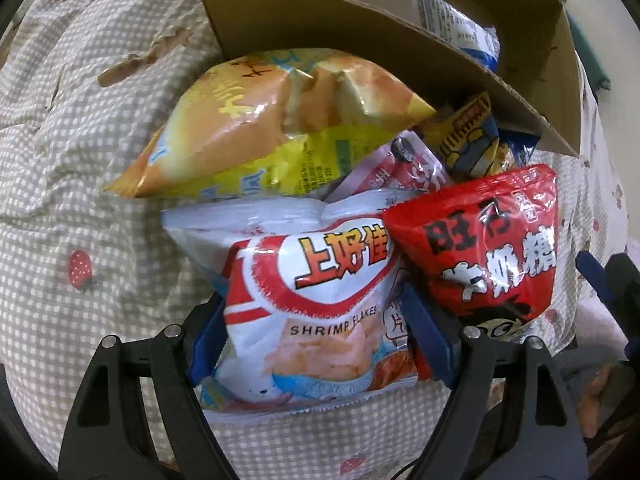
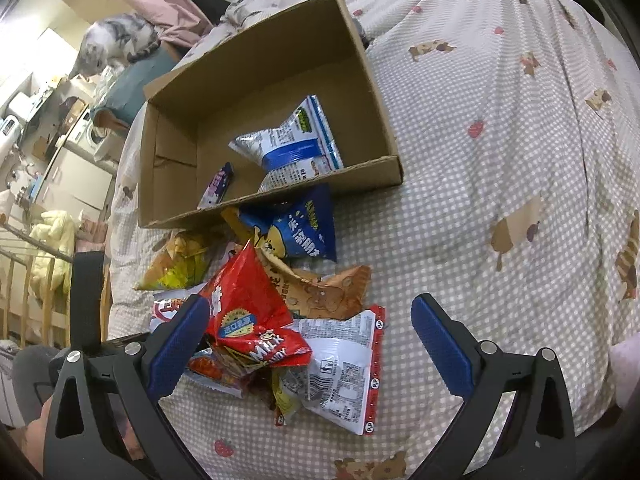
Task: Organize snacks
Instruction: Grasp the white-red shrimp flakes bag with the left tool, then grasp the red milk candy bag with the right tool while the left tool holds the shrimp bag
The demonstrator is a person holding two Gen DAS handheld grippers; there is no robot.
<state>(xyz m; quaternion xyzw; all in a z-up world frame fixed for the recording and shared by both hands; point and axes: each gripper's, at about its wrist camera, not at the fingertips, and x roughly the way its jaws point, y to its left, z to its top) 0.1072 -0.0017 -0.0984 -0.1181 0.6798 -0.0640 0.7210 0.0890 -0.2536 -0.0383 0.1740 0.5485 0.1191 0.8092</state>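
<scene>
My left gripper (image 1: pixel 316 328) stands open, pointing steeply down, with a white shrimp flakes bag (image 1: pixel 312 304) between its blue pads; I cannot make out whether the pads touch it. A red milk candy bag (image 1: pixel 488 240) leans on its right side and a yellow-orange puffed bag (image 1: pixel 272 120) lies behind it. My right gripper (image 2: pixel 310 312) hangs open over the same pile, above the red milk candy bag (image 2: pixel 248 320) and a face-down white packet (image 2: pixel 344 372). The open cardboard box (image 2: pixel 260 60) holds a blue-and-white packet (image 2: pixel 292 148) and a small purple packet (image 2: pixel 218 188).
A dark blue bag (image 2: pixel 296 228) and a brown bear-print bag (image 2: pixel 328 292) lie between the pile and the box. Everything rests on a soft checked bedspread (image 2: pixel 500 160). A cat (image 2: pixel 116 44) sits beyond the box, and a wooden rail (image 2: pixel 24 280) marks the bed's left side.
</scene>
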